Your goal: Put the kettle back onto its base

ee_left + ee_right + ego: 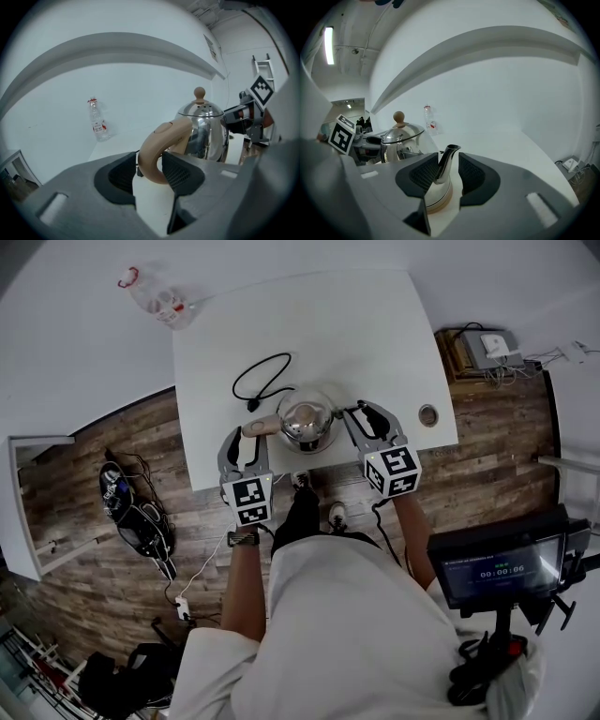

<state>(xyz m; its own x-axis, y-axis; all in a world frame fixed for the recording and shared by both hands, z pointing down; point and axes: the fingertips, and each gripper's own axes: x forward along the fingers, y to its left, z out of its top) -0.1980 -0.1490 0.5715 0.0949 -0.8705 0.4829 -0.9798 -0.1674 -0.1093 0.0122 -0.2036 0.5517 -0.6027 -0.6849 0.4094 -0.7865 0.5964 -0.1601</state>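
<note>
A shiny steel kettle [307, 423] with a wooden lid knob stands near the front edge of the white table [375, 343]. Under it in the right gripper view shows a pale ring, which looks like its base [438, 199]. My left gripper [150, 171] is shut on the kettle's tan handle [157, 145], which loops between the pads. My right gripper [443, 173] is open around the spout [446, 161], with a gap on the spout's right side. In the head view both grippers flank the kettle, the left gripper [246, 440] on one side and the right gripper [370, 420] on the other.
A black power cord [262, 379] loops on the table behind the kettle. A plastic water bottle [159, 301] stands beyond the table's far left corner. A round cable hole [428, 414] sits by the right edge. A screen on a stand [502, 563] is at my right.
</note>
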